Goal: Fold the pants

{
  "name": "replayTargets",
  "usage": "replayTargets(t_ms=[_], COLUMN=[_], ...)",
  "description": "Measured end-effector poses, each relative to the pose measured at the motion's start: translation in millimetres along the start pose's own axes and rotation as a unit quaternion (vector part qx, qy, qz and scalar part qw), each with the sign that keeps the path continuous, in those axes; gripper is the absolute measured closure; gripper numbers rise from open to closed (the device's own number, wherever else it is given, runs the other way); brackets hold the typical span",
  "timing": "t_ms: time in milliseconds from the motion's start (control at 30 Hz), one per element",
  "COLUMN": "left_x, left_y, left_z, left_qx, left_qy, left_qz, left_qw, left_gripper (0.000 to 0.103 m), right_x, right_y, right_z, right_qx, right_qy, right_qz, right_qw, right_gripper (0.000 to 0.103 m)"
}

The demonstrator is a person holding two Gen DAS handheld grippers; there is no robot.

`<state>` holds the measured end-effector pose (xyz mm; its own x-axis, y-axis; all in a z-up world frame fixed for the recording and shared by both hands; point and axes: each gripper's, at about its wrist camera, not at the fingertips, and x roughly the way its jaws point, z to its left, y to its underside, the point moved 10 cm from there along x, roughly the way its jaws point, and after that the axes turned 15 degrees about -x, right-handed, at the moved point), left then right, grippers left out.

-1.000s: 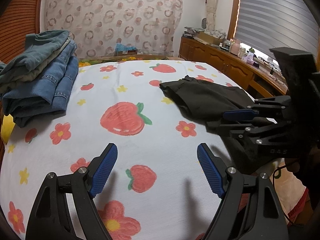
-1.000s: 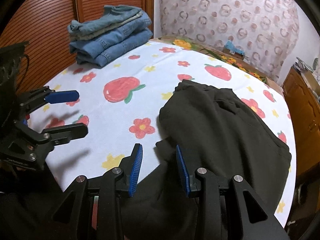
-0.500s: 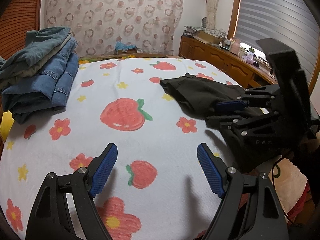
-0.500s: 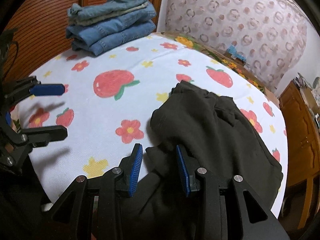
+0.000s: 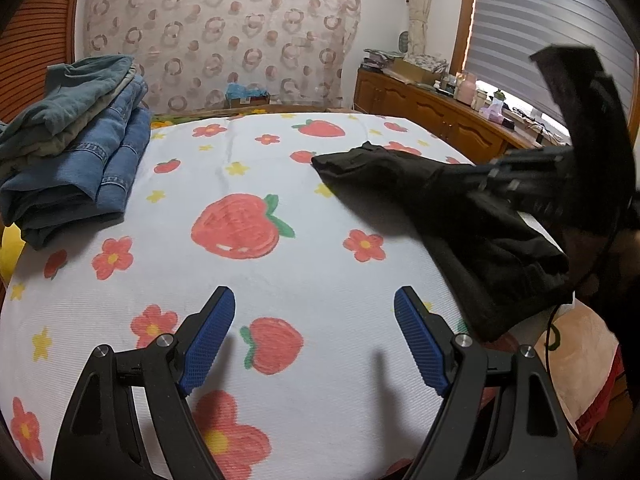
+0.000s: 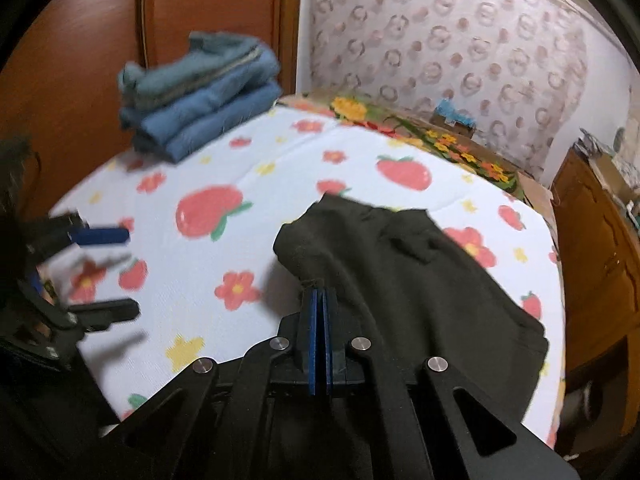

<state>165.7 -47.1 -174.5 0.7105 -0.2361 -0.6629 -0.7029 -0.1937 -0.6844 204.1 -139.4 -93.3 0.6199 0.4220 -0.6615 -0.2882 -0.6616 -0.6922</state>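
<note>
Black pants lie crumpled on the right side of a bed with a white strawberry-and-flower cover. They also show in the right wrist view. My right gripper is shut on the near edge of the black pants; it appears blurred at the right in the left wrist view. My left gripper is open and empty above the bare cover at the bed's near edge, left of the pants. It shows at the left in the right wrist view.
A stack of folded blue jeans sits at the bed's far left corner, by a wooden wardrobe. A wooden sideboard with clutter runs along the right wall under a window blind. A patterned curtain hangs behind the bed.
My right gripper has shut on the edge of the black pants and moved forward. The left gripper stays open, hardly moved.
</note>
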Motion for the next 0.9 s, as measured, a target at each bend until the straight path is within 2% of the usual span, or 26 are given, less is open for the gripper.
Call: replayTargets(t_ms=[233,433,900], left_x=[1,1,1], left_y=[1,2,3], left_z=[-6,-10,-13], left_qx=[0.007,0.011,0.015], left_qy=[0.004,0.006,0.005], left_qz=[0.002,0.004,0.005], left_qw=[1.0,0.9999,0.9999], left_gripper=[0.021,0.021,0.021], right_x=[-28,-37,-18], right_y=[8,21,61], right_z=[-42,-76,-135], right_qx=[0.04,0.059,0.117], right_qy=[0.031,0.064,0.133], right_qz=[-0.014,0.0,0.046], right_qw=[0.999,0.996,0.983], right_gripper=[0.101,0.101,0.101])
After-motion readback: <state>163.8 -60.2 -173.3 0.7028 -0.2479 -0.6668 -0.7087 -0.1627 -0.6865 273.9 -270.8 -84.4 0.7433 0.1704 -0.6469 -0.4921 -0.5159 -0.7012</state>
